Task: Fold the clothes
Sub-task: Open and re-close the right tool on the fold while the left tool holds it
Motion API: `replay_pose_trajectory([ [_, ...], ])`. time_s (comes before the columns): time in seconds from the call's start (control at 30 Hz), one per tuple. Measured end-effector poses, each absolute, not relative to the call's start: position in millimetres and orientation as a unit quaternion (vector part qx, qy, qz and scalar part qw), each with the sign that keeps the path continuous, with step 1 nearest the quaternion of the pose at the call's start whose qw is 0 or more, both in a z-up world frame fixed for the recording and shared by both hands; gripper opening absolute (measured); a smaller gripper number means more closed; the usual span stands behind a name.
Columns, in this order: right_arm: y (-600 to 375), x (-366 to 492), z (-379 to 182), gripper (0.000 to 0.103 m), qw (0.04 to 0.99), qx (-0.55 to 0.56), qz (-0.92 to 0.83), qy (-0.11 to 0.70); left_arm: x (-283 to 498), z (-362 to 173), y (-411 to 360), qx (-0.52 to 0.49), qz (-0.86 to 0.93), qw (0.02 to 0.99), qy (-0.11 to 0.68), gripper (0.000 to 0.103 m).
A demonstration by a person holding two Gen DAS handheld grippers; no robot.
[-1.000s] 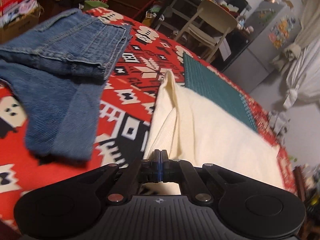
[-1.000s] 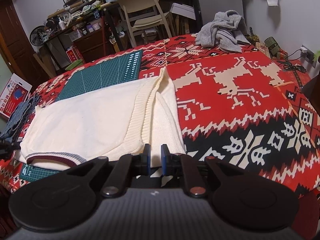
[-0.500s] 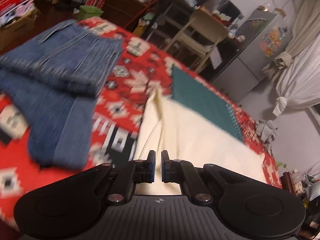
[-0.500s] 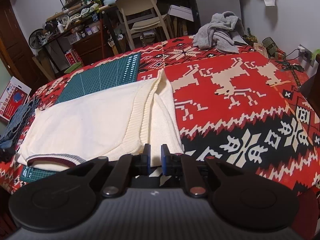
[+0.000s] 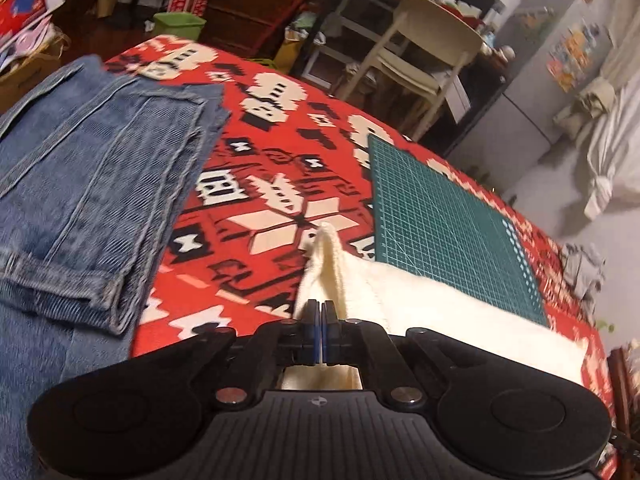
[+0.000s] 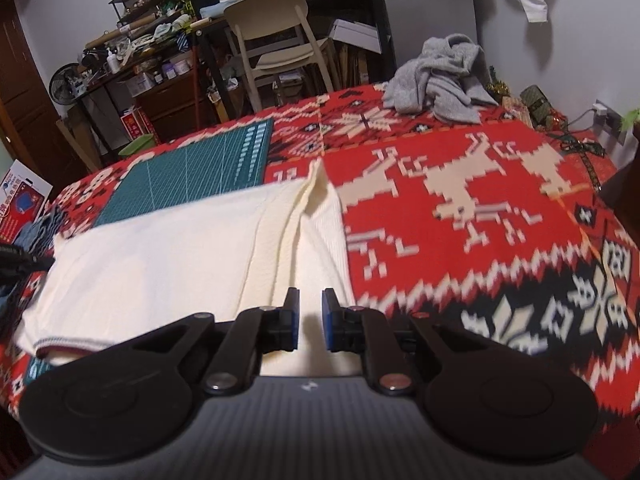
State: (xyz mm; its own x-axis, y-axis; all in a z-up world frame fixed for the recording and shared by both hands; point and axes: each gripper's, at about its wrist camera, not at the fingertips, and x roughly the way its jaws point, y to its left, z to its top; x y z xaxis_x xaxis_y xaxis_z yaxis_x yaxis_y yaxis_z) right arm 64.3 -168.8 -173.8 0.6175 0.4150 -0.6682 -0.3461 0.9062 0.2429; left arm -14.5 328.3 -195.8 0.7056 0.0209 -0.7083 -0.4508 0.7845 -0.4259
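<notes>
The left gripper (image 5: 319, 336) has its jaws clamped on the cream sweater (image 6: 168, 252); the right gripper (image 6: 311, 318), jaws apart, straddles its near hem.

Bare red cloth (image 6: 480, 240) lies open right of the cream sweater (image 6: 160, 256) — folded jeans (image 5: 88, 184) crowd the left, a grey garment heap (image 6: 440, 76) the far corner.

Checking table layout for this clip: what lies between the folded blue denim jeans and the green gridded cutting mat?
Only bare red patterned tablecloth separates the folded blue denim jeans from the green gridded cutting mat, as the left wrist view shows.
</notes>
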Motion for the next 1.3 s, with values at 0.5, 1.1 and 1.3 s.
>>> replay_pose_trajectory([
  [0.5,-144.5,122.9,-172.7,0.01,0.901,0.025,0.22,0.372,-65.4,-193.3,309.1,-0.282,0.123,0.872,0.38,0.003],
  [1.1,-164.0,133.8,-197.0,0.0,0.866,0.06,0.228,0.441,-70.3,-193.3,309.1,-0.28,0.115,0.873,0.383,0.003],
  [1.3,-177.0,107.8,-191.0,0.0,0.863,0.068,0.225,0.446,-73.9,-188.5,304.9,-0.265,0.117,0.873,0.392,0.003],
])
